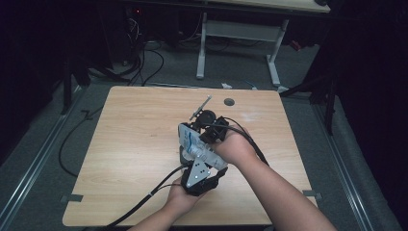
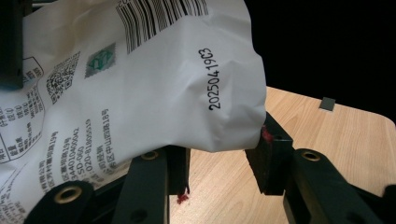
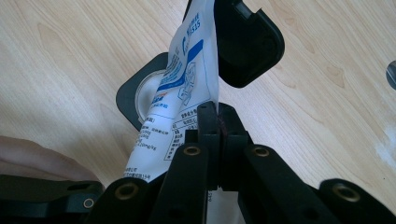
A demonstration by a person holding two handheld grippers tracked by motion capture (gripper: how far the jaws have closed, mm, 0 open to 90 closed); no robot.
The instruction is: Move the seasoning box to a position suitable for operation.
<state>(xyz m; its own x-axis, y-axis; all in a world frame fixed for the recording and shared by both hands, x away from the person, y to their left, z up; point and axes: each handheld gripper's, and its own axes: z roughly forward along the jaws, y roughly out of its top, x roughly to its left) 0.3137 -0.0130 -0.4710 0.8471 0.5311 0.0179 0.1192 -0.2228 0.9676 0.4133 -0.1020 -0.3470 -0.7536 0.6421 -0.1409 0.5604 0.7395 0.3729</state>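
Observation:
A white pouch [image 1: 191, 143] with blue print is held up over the middle of the wooden table [image 1: 134, 144] between both grippers. In the left gripper view its barcoded, bulging side [image 2: 140, 84] sits between the jaws, and both pads [image 2: 268, 140] press on it. My left gripper [image 1: 195, 161] comes in from the near side under its grey plate. My right gripper [image 3: 218, 112] is shut on the thin edge of the pouch [image 3: 187, 79]; in the high view it [image 1: 212, 137] comes in from the right.
Behind the pouch a black rounded casing with a white disc [image 3: 140, 93] lies on the table. A black round part with a thin metal rod [image 1: 202, 108] stands beyond the hands. A cable hole [image 1: 229, 101] is near the far edge. Cables trail off the near left.

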